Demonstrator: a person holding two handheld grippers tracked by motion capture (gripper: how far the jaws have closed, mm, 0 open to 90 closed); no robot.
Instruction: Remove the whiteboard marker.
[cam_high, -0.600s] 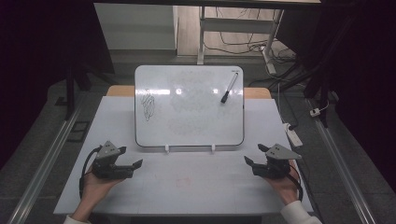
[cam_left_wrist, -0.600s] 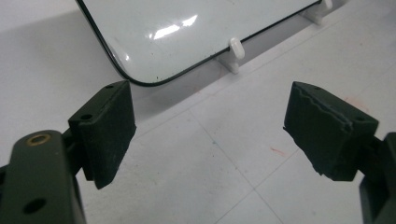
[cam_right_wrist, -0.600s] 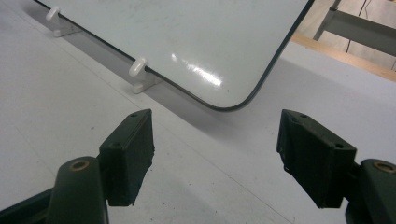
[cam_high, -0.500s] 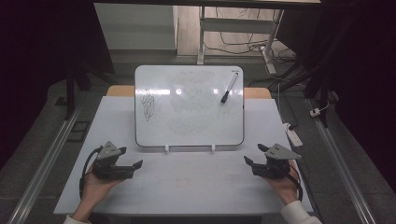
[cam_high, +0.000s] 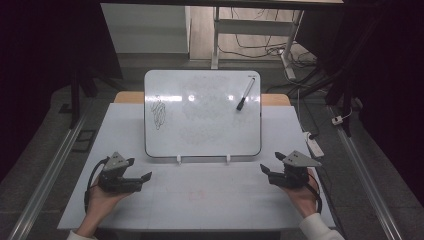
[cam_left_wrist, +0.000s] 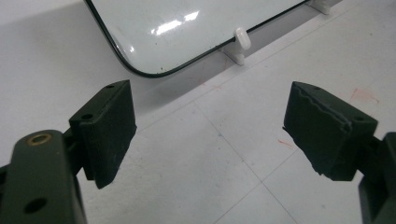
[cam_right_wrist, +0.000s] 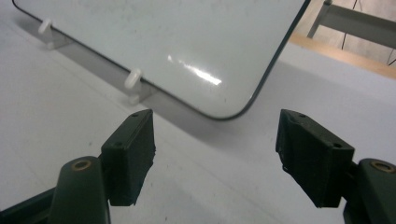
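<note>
A whiteboard (cam_high: 202, 112) leans on two small white feet at the middle of the table, with a black scribble (cam_high: 158, 112) near its left edge. A black marker (cam_high: 245, 94) rests on the board's upper right. My left gripper (cam_high: 138, 170) sits on the table in front of the board's left corner, open and holding nothing. My right gripper (cam_high: 270, 163) sits in front of the board's right corner, also open with nothing between its jaws. In the left gripper view my gripper (cam_left_wrist: 208, 133) faces the whiteboard (cam_left_wrist: 187, 28) corner. In the right gripper view my gripper (cam_right_wrist: 215, 154) faces the whiteboard (cam_right_wrist: 187, 42).
The white table (cam_high: 200, 200) spreads in front of the board with faint red marks (cam_high: 197, 194) on it. A white power strip (cam_high: 315, 145) lies past the table's right edge. Metal rails run along both sides on the floor.
</note>
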